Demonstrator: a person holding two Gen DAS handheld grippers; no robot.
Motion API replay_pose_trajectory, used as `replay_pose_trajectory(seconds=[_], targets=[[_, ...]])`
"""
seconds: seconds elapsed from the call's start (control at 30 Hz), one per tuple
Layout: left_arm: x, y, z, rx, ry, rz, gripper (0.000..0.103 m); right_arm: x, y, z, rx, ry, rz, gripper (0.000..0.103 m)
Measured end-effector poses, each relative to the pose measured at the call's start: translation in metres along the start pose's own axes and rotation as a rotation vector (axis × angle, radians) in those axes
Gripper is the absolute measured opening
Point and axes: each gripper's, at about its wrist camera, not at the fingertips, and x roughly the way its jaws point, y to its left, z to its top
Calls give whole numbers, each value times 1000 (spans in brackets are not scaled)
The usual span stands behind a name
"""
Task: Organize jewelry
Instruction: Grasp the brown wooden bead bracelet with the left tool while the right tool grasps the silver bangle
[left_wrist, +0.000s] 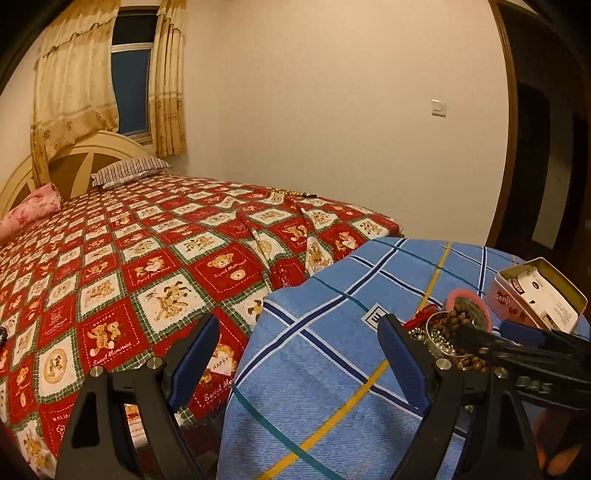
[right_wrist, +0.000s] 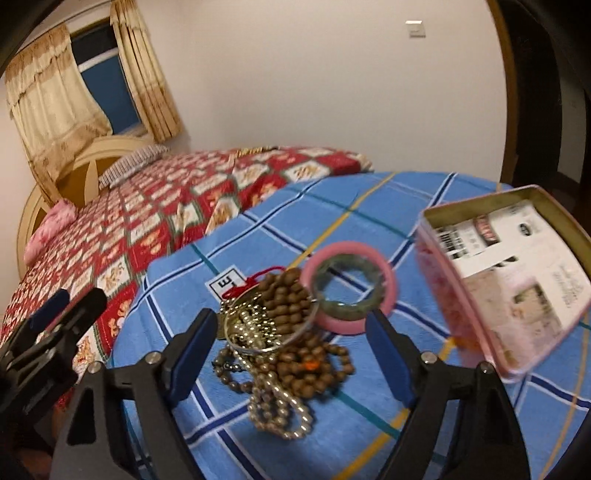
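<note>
A heap of jewelry lies on a blue checked cloth (right_wrist: 369, 229): brown bead strings (right_wrist: 291, 295), a silver bead chain (right_wrist: 273, 402), a thin silver bangle (right_wrist: 236, 343), a red cord (right_wrist: 240, 288), and a green bangle (right_wrist: 351, 288) inside a pink ring (right_wrist: 373, 254). An open pink tin (right_wrist: 517, 280) sits to their right. My right gripper (right_wrist: 295, 350) is open, its fingers straddling the heap just above it. My left gripper (left_wrist: 299, 354) is open and empty over the cloth's left edge; the heap (left_wrist: 450, 325) and tin (left_wrist: 535, 299) lie to its right.
A bed with a red teddy-bear quilt (left_wrist: 129, 258) lies left of and behind the cloth-covered surface. Pillows (left_wrist: 129, 171) and a headboard sit at its far end under a curtained window. A doorway (left_wrist: 546, 147) is at the right.
</note>
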Motion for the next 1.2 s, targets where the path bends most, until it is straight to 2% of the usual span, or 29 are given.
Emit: replay_pose_trajectory(seconds=[0.23,0.3,0.33,0.5,0.6,0.73,0.8,0.9,1.03,1.1,1.2], targets=[[2,3,1,-18,11,-10,87,28,15,3,-121,110,-29,85],[3,4,2,-22,17,-13,87,34,13,1,-123,125,-27,80],[3,5,2,-25,20,-14,87,32,12,2,-121,116,-19,72],[4,4,2,-29,20,-22,87,23,2,4,-63,65,29,72],[4,1,2,-22,21,-26,87,5,-7,5,-5,0,82,72],[2,-7,2,-3,16,-65,87,-20,-12,5,17,-85,85,72],[0,-16,2,16,11,-114,87,-31,-15,6,22,-129,55,72],[1,-37,5,69,11,-211,87,-45,-25,8,24,-204,-43,72],[19,-69,11,71,102,-370,87,-59,-48,7,25,-271,-202,72],[32,-84,13,59,138,-383,87,-61,-60,8,48,-281,-237,72],[54,-107,9,92,215,-359,87,-64,-74,6,88,-293,-260,72]])
